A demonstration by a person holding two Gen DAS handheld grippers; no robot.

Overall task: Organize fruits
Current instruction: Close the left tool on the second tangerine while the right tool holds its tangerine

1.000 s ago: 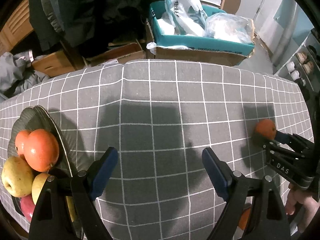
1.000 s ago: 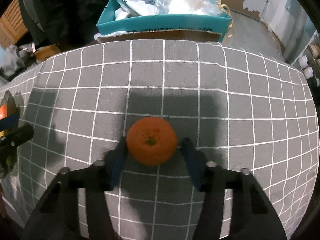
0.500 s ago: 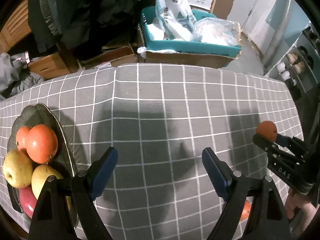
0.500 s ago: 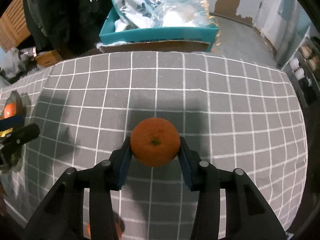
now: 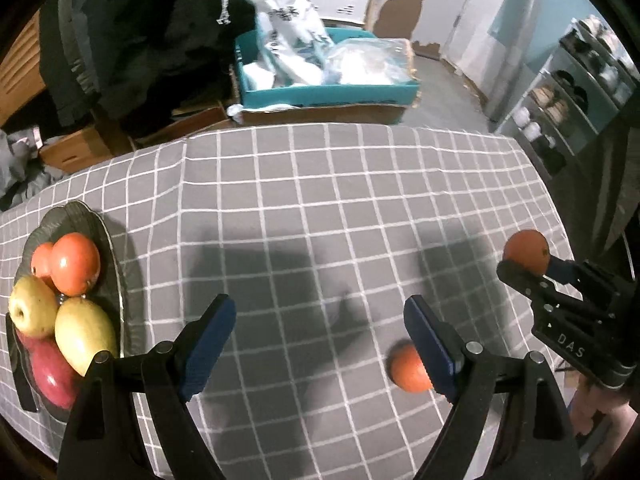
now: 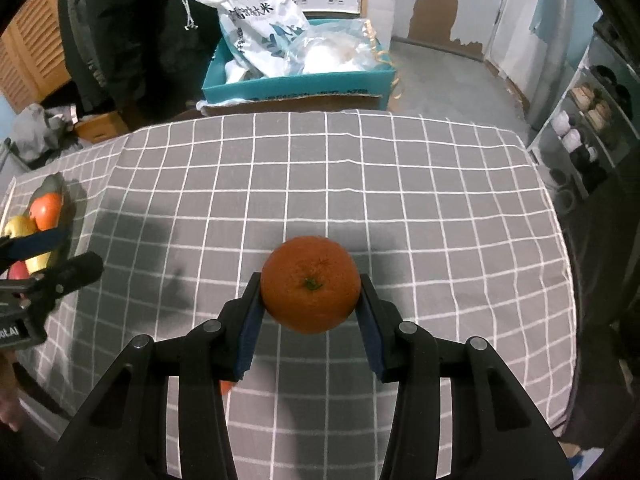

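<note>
My right gripper (image 6: 311, 312) is shut on an orange (image 6: 311, 285) and holds it above the grey checked tablecloth (image 6: 360, 184); the held orange also shows in the left wrist view (image 5: 526, 251). My left gripper (image 5: 320, 340) is open and empty above the cloth. A second orange (image 5: 408, 369) lies on the cloth beside my left gripper's right finger; a sliver of it shows under my right gripper (image 6: 225, 388). A dark plate (image 5: 96, 224) at the left holds oranges, yellow fruits and a red apple (image 5: 50, 376).
Beyond the table's far edge stands a teal box (image 5: 328, 96) with white bags on a cardboard box. Dark clothing hangs at the back left. A shelf with shoes (image 6: 592, 120) stands at the right.
My right gripper has closed on the orange and lifted it off the cloth. Both grippers have risen and pulled back, which brings the second orange into view.
</note>
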